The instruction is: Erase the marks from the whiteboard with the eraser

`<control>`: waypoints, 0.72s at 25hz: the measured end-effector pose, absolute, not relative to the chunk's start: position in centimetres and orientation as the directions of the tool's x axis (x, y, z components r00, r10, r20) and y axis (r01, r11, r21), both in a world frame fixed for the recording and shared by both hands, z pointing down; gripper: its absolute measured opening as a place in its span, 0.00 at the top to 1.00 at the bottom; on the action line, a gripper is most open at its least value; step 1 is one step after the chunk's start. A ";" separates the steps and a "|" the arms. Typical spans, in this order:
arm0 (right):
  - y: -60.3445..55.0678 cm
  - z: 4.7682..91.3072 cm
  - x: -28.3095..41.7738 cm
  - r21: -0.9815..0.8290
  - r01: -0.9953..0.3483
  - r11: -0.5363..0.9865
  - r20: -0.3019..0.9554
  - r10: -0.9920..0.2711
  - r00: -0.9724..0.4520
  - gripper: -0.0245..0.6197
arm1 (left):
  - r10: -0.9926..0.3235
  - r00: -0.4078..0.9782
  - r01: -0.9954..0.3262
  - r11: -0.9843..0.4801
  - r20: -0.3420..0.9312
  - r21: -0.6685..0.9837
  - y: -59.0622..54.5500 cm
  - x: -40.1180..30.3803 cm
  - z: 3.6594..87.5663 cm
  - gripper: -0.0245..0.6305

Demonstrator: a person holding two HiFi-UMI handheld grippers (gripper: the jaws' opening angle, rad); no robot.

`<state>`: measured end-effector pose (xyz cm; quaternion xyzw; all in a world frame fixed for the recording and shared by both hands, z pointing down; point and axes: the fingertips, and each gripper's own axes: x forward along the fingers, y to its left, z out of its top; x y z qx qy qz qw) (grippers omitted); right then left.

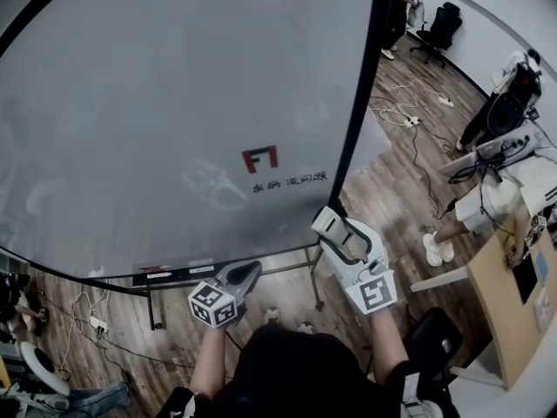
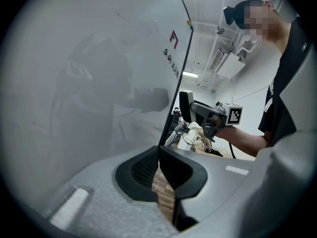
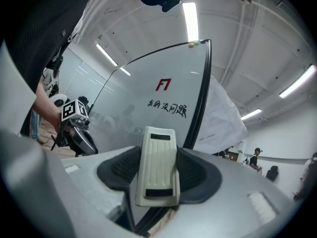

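Currently the eraser (image 3: 158, 165), a pale ribbed block, is clamped between the fingers of the right gripper (image 1: 336, 233), which hovers just in front of the near right corner of the whiteboard (image 1: 174, 103), close to its black right frame edge (image 1: 361, 103). Whether its face touches the surface cannot be told; from the right gripper view it looks a little short of it. The left gripper (image 1: 244, 275) hangs low by the marker tray (image 1: 174, 273), its fingers drawn together with nothing between them. Faint grey smudges (image 1: 213, 185) lie left of the eraser, beside the red logo (image 1: 259, 158) and a line of dark characters (image 1: 290, 182), which look printed rather than drawn. To do the step well, I judge the eraser's flat face should be laid square on the board, pressed evenly, and swept left across the smudges in overlapping passes; a tilted face would only streak. The board offers wide open room to the left and far side, so strokes can run long there. The tight spots are the frame edge right beside the eraser and the tray below, where a corner could catch. The left gripper sits near the sweep path and may want to stay low. Cables (image 1: 409, 116) on the floor and a tabletop (image 1: 500, 312) at the right are well apart.
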<state>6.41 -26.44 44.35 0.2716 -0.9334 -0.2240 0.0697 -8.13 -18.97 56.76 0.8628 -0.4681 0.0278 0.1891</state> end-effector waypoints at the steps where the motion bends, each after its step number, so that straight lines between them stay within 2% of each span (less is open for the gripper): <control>1: -26.7 44.2 6.3 0.460 -0.482 0.746 0.011 -0.547 -0.837 0.59 | -0.793 0.566 -0.815 -0.498 0.224 0.298 -19.3 -8.3 56.6 0.94; 9: -27.9 41.3 6.4 0.502 -0.551 0.666 -0.028 -0.625 -0.780 0.59 | -0.725 0.652 -0.755 -0.595 0.222 0.277 -21.4 -8.3 55.4 0.94; 15: -29.0 38.8 6.5 0.358 -0.695 0.623 -0.162 -0.692 -0.704 0.59 | -0.689 0.683 -0.730 -0.635 0.242 0.254 -22.1 -8.6 55.9 0.94; 18: -29.6 37.6 6.9 0.361 -0.727 0.584 -0.195 -0.715 -0.672 0.59 | -0.675 0.697 -0.717 -0.649 0.241 0.255 -22.4 -9.0 56.0 0.94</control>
